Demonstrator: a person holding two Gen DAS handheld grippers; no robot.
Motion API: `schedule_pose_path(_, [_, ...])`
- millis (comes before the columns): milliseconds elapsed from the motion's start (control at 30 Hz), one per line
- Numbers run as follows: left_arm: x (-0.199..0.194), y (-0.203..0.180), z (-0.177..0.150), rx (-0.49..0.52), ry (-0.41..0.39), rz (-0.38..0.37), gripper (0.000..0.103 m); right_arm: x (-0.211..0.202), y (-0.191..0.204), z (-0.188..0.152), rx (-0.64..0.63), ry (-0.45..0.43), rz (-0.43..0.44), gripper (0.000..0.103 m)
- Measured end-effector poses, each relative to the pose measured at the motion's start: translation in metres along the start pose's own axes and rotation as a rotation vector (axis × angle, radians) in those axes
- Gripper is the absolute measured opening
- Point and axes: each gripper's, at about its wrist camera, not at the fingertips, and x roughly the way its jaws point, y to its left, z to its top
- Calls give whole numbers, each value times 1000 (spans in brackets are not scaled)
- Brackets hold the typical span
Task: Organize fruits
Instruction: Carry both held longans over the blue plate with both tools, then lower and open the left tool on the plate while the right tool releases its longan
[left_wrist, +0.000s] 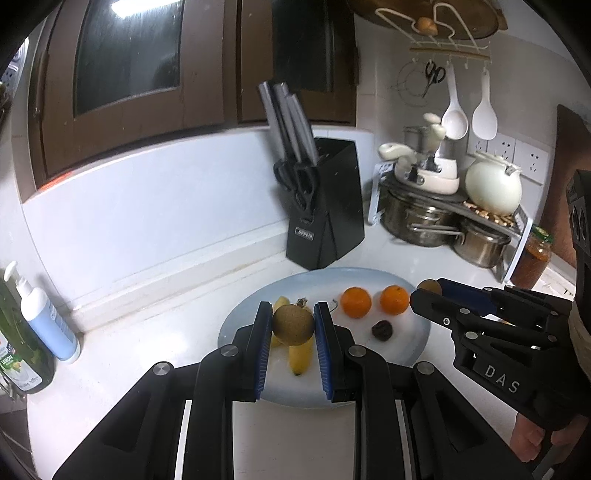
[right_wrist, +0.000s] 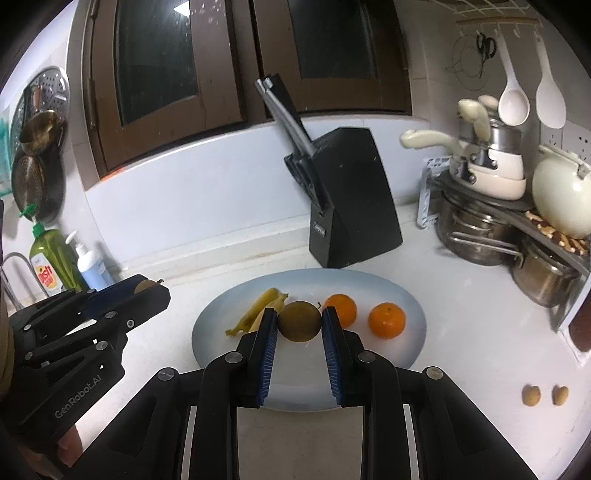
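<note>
Both grippers hung over the pale plate (left_wrist: 406, 354) on the bench — the left gripper (left_wrist: 293, 326) clenched on a brown round fruit (left_wrist: 293, 325), the right gripper (right_wrist: 300, 321) on another greenish-brown fruit (right_wrist: 298, 320) — above the bananas (right_wrist: 255, 308) and two oranges (right_wrist: 386, 320).

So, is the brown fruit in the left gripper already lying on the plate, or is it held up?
Held up. The left gripper's fingers clamp the brown fruit above the plate, over the banana.
</note>
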Motion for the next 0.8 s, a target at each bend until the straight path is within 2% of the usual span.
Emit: schedule_pose_path(800, [86, 21, -41, -2, 219, -26, 23, 89, 3, -24, 3, 192, 27, 26])
